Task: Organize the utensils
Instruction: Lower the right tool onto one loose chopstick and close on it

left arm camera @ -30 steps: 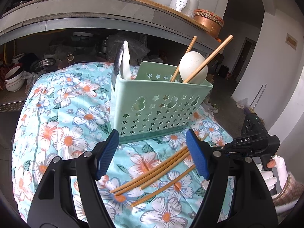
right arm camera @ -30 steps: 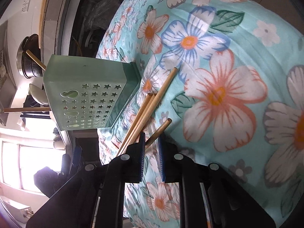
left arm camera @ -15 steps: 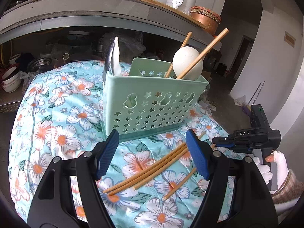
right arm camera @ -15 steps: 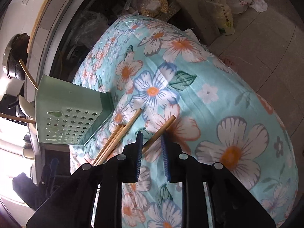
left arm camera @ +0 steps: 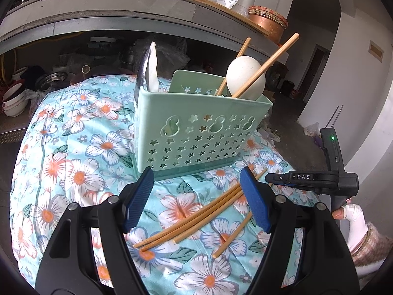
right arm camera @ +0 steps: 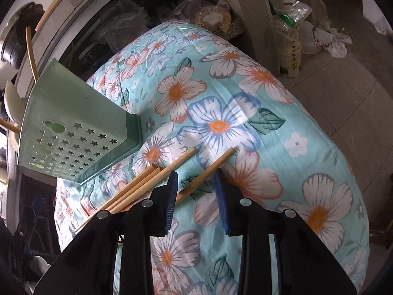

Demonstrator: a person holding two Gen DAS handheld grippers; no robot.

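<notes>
Item: loose chopsticks (left arm camera: 196, 217), wooden, four, lying on the floral cloth (left arm camera: 81, 152) of the worktop, in front of the green holder (left arm camera: 196, 127) toward the near right edge; three bundled, one (right arm camera: 203, 172) apart.

Handling, judged: light, stiff, round, apt to roll on the soft cloth; best pinched mid-shaft across the width.

Left hand-held gripper (left arm camera: 196, 198): jaws spread wide, empty, above the bundle.

Right hand-held gripper (right arm camera: 196, 199): jaws parted, straddling the single stick, not visibly clamping it.

Left view only: holder contents, namely two upright chopsticks (left arm camera: 265, 65), a pale ladle (left arm camera: 245, 78), a spoon (left arm camera: 148, 71). Right view only: the single stick's thick end between the jaws.
</notes>
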